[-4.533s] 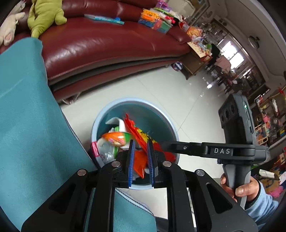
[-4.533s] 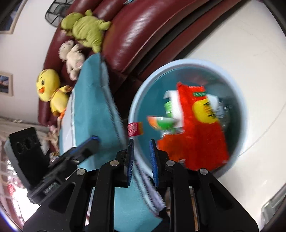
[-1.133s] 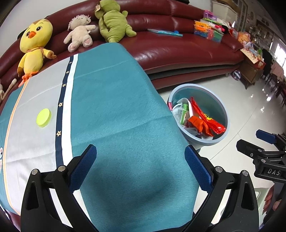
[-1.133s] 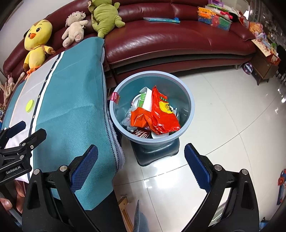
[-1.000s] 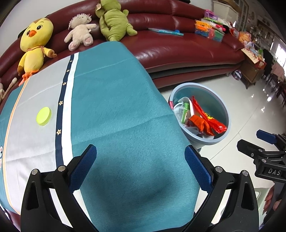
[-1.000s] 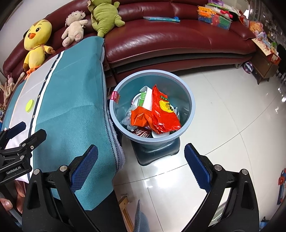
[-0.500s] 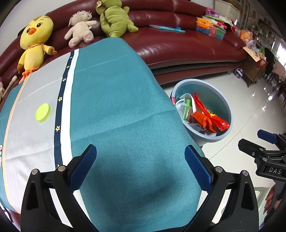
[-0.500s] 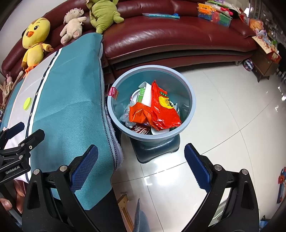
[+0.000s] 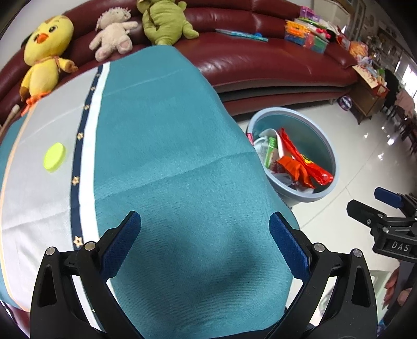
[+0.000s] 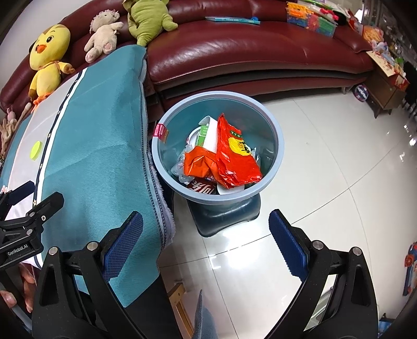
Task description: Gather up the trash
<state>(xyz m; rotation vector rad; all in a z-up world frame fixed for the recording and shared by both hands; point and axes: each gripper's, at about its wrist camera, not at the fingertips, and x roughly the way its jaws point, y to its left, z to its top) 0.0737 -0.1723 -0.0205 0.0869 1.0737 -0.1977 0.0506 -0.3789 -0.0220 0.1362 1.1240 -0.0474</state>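
Trash fills the blue bin (image 10: 273,146), which stands on the white tiled floor (image 10: 325,167) straight ahead of the right claw (image 10: 206,242) and just beside the desk's edge. On top lie an orange-red snack bag (image 10: 234,159) and a crumpled orange wrapper (image 10: 198,164), with a white and green carton (image 10: 206,135) behind them and a dark red wrapper (image 10: 202,188) at the near rim. A small pink label (image 10: 160,133) hangs at the bin's rim on the desk side. The bin sits on a dark base (image 10: 224,216).

The right claw is spread wide, its blue pads far apart, and holds nothing. The left claw (image 9: 204,246) is just as wide and empty, hovering over the desk (image 9: 166,146), which is covered with a teal cloth carrying a pale grey panel and a navy stripe with stars. Ahead and to the left of the left claw a yellow-green round cap (image 9: 54,157) lies on the grey panel, well apart from the bin, which is ahead and to the right beyond the desk edge.

Beyond the desk runs a dark red leather sofa (image 9: 260,60). On it sit a yellow chick plush (image 9: 45,57), a beige plush (image 9: 114,36) and a green plush (image 9: 164,22); farther right are colourful toy boxes (image 9: 306,35). A hand (image 10: 14,292) grips the left claw's handle at the lower left of the right view.
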